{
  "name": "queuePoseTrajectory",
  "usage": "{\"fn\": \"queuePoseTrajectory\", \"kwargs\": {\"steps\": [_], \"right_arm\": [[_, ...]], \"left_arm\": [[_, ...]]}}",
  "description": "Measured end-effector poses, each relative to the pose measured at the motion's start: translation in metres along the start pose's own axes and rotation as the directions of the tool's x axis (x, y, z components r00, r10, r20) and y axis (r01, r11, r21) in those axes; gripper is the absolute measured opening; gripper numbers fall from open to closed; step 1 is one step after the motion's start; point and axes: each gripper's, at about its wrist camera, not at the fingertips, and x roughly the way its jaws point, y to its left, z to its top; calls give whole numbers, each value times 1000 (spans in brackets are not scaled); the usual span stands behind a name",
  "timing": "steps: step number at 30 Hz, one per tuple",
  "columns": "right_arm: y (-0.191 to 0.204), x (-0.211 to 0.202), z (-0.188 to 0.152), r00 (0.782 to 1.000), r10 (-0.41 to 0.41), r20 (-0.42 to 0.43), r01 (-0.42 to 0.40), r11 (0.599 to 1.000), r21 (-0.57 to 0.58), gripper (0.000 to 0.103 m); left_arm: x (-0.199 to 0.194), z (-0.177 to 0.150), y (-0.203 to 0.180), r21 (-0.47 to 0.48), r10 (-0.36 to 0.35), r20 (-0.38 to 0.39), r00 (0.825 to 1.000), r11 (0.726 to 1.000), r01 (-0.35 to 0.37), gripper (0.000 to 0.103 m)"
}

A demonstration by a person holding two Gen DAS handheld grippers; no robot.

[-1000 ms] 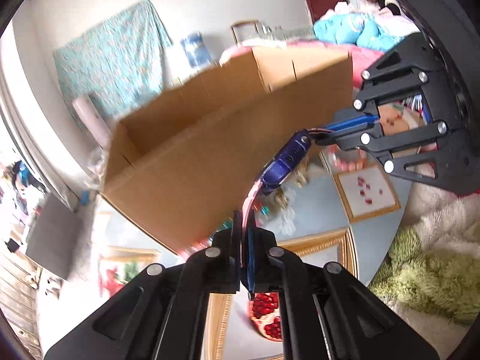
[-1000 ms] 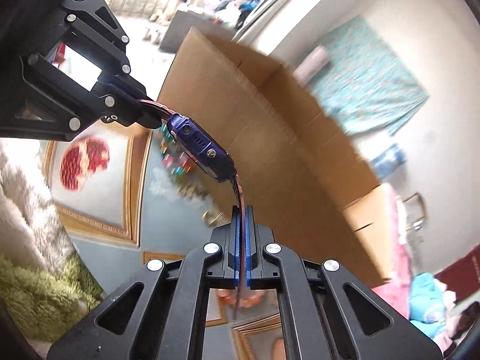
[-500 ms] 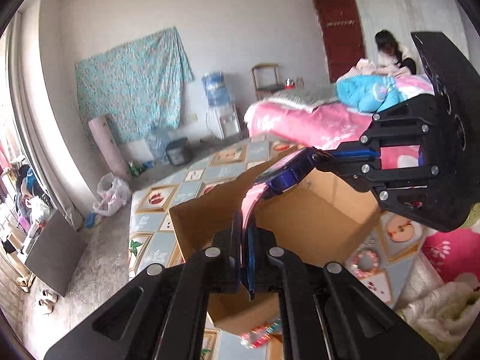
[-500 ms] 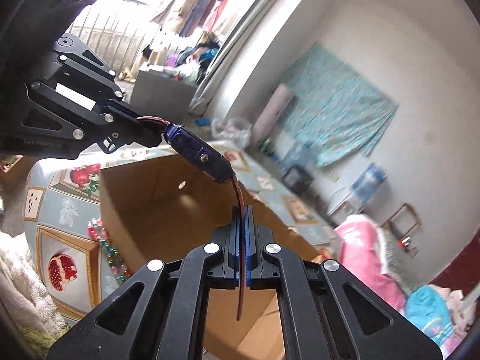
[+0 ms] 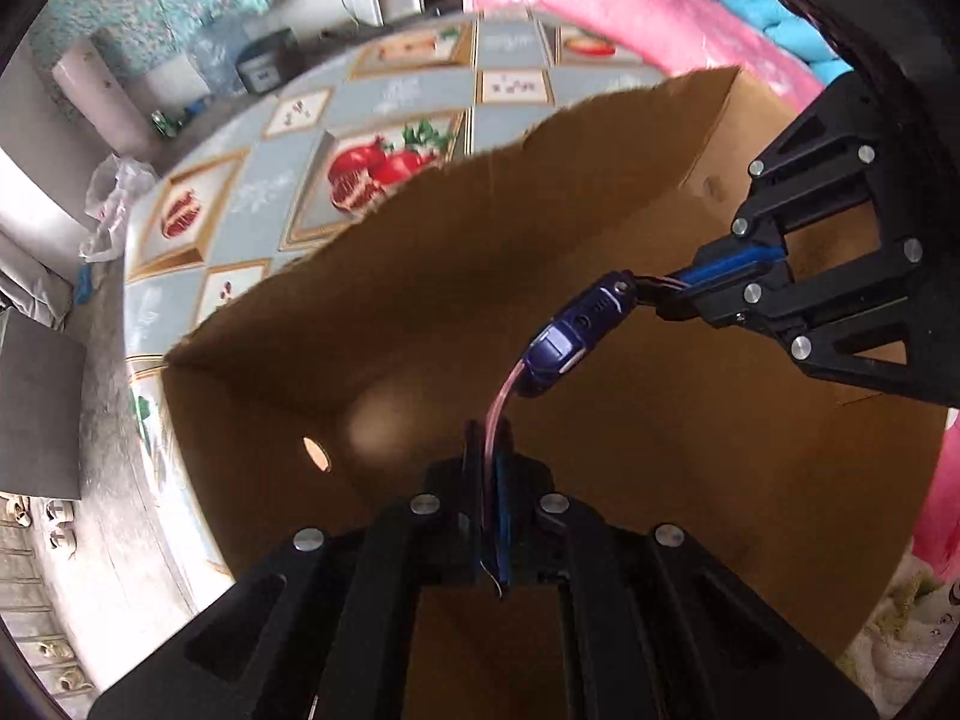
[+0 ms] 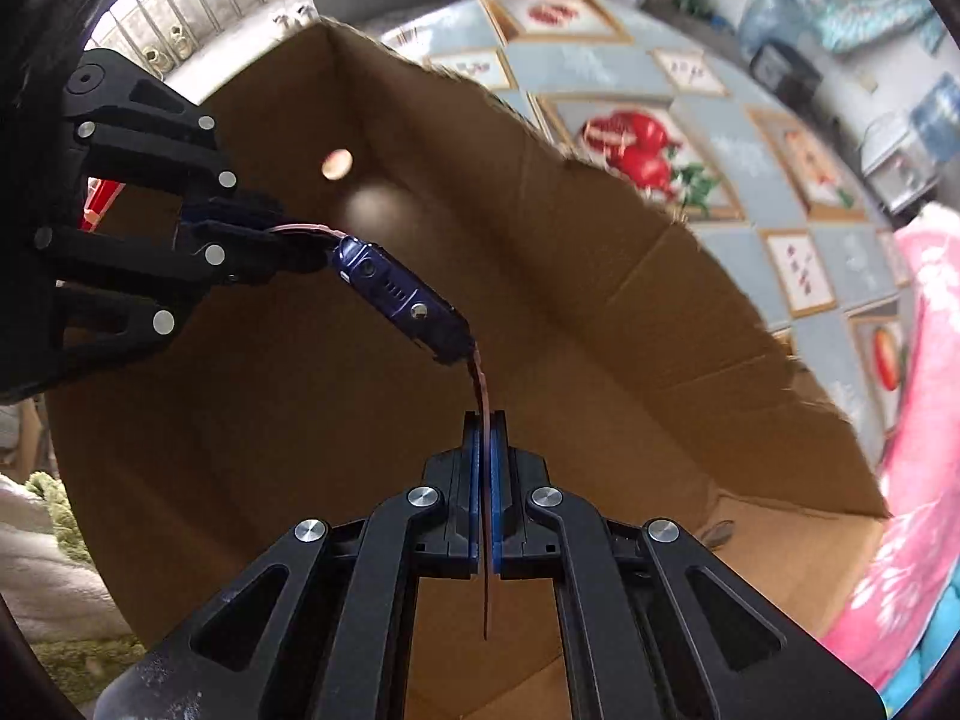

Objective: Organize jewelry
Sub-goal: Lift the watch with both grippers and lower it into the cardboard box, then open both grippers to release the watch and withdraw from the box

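A watch [image 5: 570, 345] with a dark blue case and pink strap hangs stretched between both tongs, left tongs [image 5: 493, 480] and right tongs [image 6: 486, 480] each clenched on a strap end. It now hangs over the open cardboard box [image 5: 420, 312], no longer beside it.

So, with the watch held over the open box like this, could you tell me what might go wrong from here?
1. The blue watch with thin pink straps hangs between the left claw and right claw, each pinching only a strap end; pulling apart could slip or strain a strap.
2. If one claw opens first, the watch may swing rather than drop cleanly.
3. The brown cardboard box looks deep and bare, so a release here means a hard landing.
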Motion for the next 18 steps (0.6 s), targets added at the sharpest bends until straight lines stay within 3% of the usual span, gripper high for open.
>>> {"fn": "queuePoseTrajectory", "kwargs": {"steps": [2,5,6,14,18], "right_arm": [[-6,6,3,1000,4,-24,-4,1000,16,7],[-11,7,3,1000,-7,-12,8,999,46,22],[-12,5,1,1000,-20,2,20,998,54,27],[-14,-19,-18,997,-19,76,9,991,134,32],[-18,-25,-35,995,-32,98,16,988,156,36]], "left_arm": [[8,8,6,-7,-10,-36,999,1000,10,8],[14,13,9,-30,-14,-67,998,999,12,14],[14,14,9,-31,-12,-60,998,999,10,20],[-10,8,7,-36,12,28,1000,999,-11,38],[-36,3,14,-67,56,120,991,997,-49,48]]}}
